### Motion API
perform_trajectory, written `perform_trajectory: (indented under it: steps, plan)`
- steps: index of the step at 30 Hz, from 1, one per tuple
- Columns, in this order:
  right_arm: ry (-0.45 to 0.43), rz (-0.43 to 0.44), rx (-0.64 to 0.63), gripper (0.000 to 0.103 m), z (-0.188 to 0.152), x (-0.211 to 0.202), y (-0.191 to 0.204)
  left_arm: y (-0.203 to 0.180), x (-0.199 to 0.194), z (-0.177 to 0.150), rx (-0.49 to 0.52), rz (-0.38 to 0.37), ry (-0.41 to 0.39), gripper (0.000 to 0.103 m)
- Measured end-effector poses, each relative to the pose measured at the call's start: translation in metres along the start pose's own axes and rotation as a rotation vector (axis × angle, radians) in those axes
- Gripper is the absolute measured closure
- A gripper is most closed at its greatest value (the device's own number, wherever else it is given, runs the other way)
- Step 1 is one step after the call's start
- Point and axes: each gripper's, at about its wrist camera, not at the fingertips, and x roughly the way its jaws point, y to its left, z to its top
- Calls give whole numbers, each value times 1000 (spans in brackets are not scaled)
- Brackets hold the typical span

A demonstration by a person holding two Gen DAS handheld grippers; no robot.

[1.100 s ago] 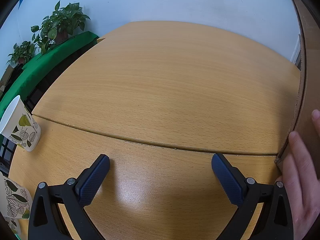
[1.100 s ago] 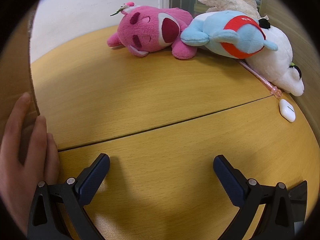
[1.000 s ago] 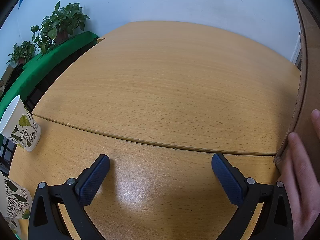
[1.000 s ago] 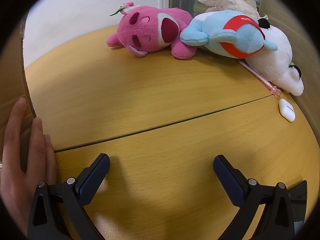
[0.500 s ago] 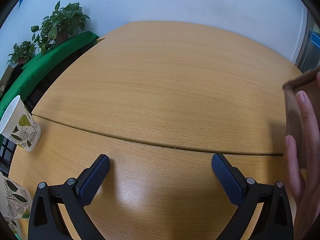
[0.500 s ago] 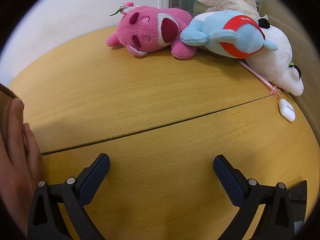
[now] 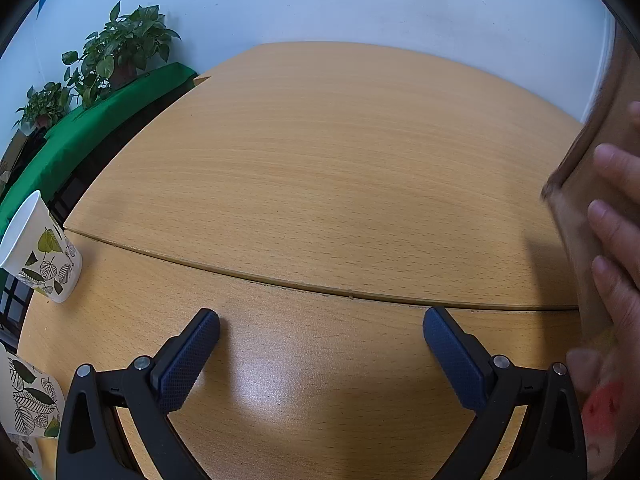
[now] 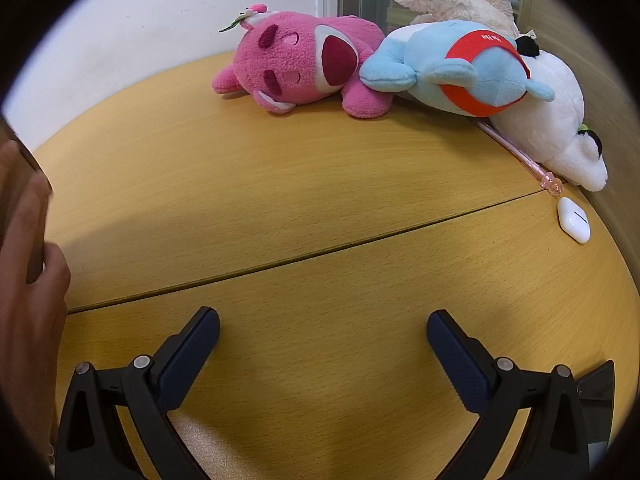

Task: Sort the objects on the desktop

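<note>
From my left gripper (image 7: 320, 336) I see only bare wooden counter (image 7: 320, 168), two leaf-print paper cups (image 7: 40, 252) at its left edge, and a bare hand (image 7: 616, 240) gripping a blurred cardboard box (image 7: 588, 200) at the right. Only my right gripper (image 8: 322, 334) shows the things to sort: a pink plush (image 8: 300, 64), a blue plush (image 8: 460, 68) and a white plush (image 8: 552, 120) piled along the far right edge. A pink pen (image 8: 520, 156) lies under them, pointing toward a white earbud case (image 8: 574, 220), and both pairs of fingers are spread wide, holding nothing.
</note>
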Motion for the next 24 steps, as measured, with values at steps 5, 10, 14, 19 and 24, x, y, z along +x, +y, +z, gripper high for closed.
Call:
perform_trajectory:
  steps: [5, 10, 14, 19, 24]
  plan:
    - [0, 0, 0, 0, 0, 0, 0, -4, 3, 5, 0, 0, 0, 0]
    - [0, 0, 0, 0, 0, 0, -1, -4, 3, 5, 0, 0, 0, 0]
    - [0, 0, 0, 0, 0, 0, 0, -4, 3, 4, 0, 0, 0, 0]
    - [0, 0, 0, 0, 0, 0, 0, -4, 3, 3, 1, 0, 0, 0]
    - [0, 0, 0, 0, 0, 0, 0, -4, 3, 4, 1, 0, 0, 0]
